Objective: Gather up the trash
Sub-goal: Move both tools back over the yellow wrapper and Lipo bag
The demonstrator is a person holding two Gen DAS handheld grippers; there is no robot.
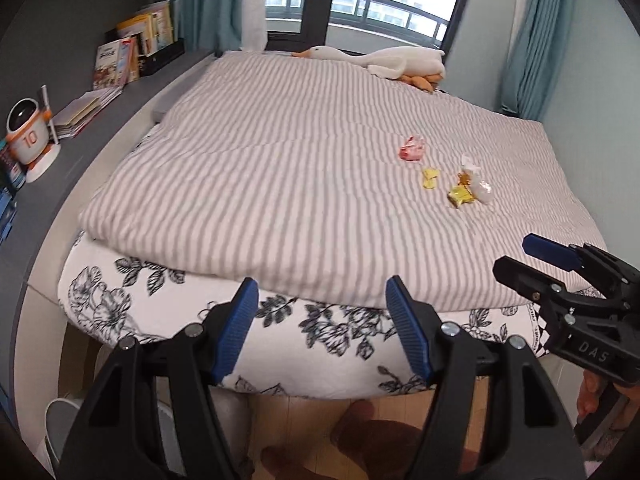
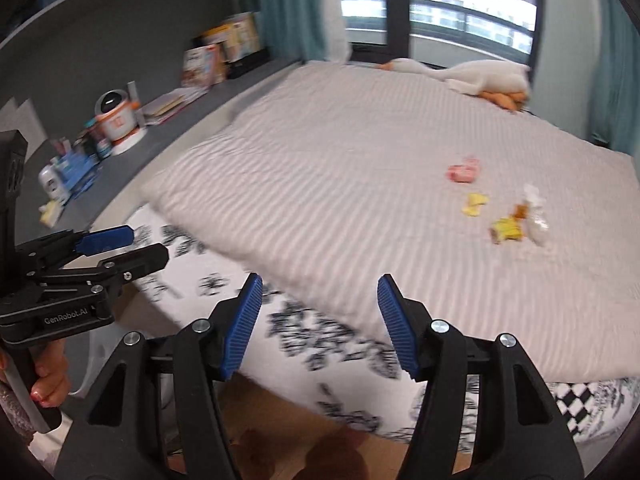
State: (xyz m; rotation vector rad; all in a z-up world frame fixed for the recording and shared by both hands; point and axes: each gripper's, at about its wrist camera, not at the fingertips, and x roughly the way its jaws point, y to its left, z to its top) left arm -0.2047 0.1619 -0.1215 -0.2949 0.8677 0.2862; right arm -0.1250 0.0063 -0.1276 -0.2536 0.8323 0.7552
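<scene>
Several pieces of trash lie on the right part of the striped blanket (image 1: 260, 168): a pink wrapper (image 1: 412, 148), a small yellow scrap (image 1: 430, 179), a gold wrapper (image 1: 460, 197) and a clear plastic bag (image 1: 479, 186). The right wrist view shows the same pink wrapper (image 2: 463, 172), yellow scrap (image 2: 475, 204), gold wrapper (image 2: 507, 231) and clear bag (image 2: 537, 218). My left gripper (image 1: 322, 284) hangs open over the bed's foot edge, nothing between its blue pads. My right gripper (image 2: 320, 280) is open and empty too, well short of the trash.
A plush goose (image 1: 400, 60) lies at the head of the bed. A grey ledge (image 1: 132, 92) on the left carries books and a toy robot (image 1: 28, 136). A white rounded container (image 1: 60, 416) stands on the floor at lower left. Brown slippers (image 1: 372, 432) lie below the bed edge.
</scene>
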